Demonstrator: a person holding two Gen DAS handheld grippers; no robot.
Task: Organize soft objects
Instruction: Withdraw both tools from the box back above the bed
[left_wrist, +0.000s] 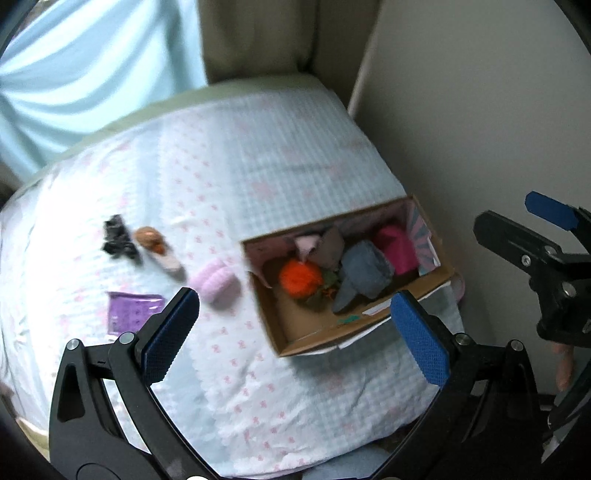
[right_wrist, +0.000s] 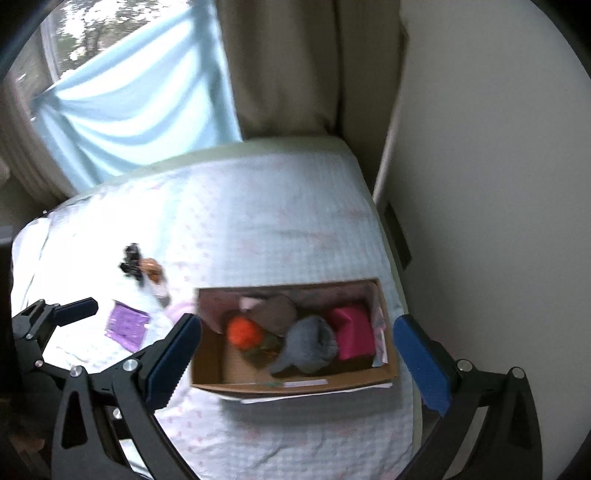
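A cardboard box (left_wrist: 284, 332) (right_wrist: 295, 386) sits on the bed at the right. It holds an orange pom-pom (left_wrist: 299, 278) (right_wrist: 243, 332), a grey soft piece (left_wrist: 364, 273) (right_wrist: 308, 345), a magenta one (left_wrist: 397, 249) (right_wrist: 352, 334), a brown one (left_wrist: 330, 247) and a pale pink one (left_wrist: 306, 245). Left of the box on the bed lie a lilac knitted piece (left_wrist: 218, 282), a small doll (left_wrist: 157, 249) (right_wrist: 155, 277), a black item (left_wrist: 118, 240) (right_wrist: 131, 260) and a purple packet (left_wrist: 131, 310) (right_wrist: 125, 325). My left gripper (left_wrist: 295, 332) is open and empty above the bed. My right gripper (right_wrist: 299, 354) is open and empty above the box.
The bed has a light quilt with pink bows (left_wrist: 258, 177) (right_wrist: 280, 221). A white wall (right_wrist: 498, 184) runs along its right side. Beige curtains (right_wrist: 295, 66) and a light blue cloth (left_wrist: 92, 74) hang behind. The right gripper also shows at the right in the left wrist view (left_wrist: 546, 254).
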